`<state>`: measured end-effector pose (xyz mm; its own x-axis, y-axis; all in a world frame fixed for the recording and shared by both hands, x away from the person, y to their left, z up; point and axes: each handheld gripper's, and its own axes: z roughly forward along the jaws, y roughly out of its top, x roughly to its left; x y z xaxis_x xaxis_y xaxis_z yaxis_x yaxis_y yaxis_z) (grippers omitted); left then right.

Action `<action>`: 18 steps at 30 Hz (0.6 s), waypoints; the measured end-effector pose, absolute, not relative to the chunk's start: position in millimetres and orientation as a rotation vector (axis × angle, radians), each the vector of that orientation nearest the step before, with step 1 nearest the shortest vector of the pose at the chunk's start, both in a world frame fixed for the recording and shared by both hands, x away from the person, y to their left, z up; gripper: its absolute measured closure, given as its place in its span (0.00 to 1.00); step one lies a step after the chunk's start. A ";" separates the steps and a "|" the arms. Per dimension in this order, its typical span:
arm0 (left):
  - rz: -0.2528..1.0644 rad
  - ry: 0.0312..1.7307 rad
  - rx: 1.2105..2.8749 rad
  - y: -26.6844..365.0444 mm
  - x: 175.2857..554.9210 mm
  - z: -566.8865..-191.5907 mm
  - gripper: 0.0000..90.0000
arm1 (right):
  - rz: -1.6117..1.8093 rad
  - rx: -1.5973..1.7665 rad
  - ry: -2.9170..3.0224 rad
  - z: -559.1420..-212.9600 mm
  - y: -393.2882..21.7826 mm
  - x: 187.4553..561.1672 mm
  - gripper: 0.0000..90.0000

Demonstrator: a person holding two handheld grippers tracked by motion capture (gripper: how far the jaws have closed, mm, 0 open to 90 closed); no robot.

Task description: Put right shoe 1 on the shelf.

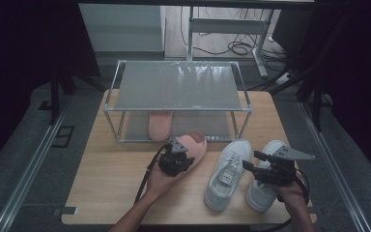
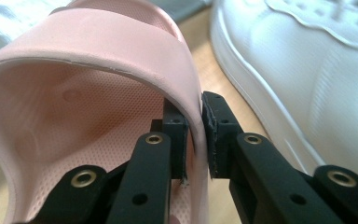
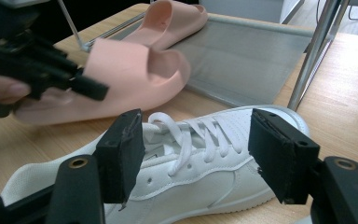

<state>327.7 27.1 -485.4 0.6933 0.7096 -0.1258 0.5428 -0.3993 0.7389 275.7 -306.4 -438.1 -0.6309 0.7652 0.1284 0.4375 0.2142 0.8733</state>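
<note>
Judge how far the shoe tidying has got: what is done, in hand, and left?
Done: one pink slipper lies on the rack's lower shelf. In hand: the left gripper pinches the second slipper's strap. Left: two white sneakers on the table; the right gripper is open.

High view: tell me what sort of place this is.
Probably a lab recording station, not a home: a small wooden table ringed by dark curtains, a metal shoe rack, and loose cables on the floor.
</note>
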 end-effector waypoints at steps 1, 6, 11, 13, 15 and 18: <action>0.268 0.971 2.089 23.3 337.7 -484.9 0.90 | 1.381 1.120 2.165 -438.3 -306.7 276.0 0.40; 0.299 0.979 2.090 12.0 355.2 -483.7 0.90 | 1.383 1.123 2.166 -438.2 -307.3 275.8 0.40; 0.345 1.024 2.091 -3.7 378.8 -484.2 0.89 | 1.389 1.125 2.159 -437.4 -309.2 275.1 0.39; 0.358 1.050 2.081 -6.2 384.8 -485.9 0.89 | 1.391 1.128 2.158 -437.2 -309.7 274.7 0.39; 0.365 1.062 2.076 -7.0 388.1 -487.5 0.89 | 1.390 1.127 2.157 -437.2 -310.0 274.7 0.39; 0.368 1.102 2.059 -7.8 395.0 -492.6 0.89 | 1.390 1.126 2.155 -437.1 -310.7 274.5 0.39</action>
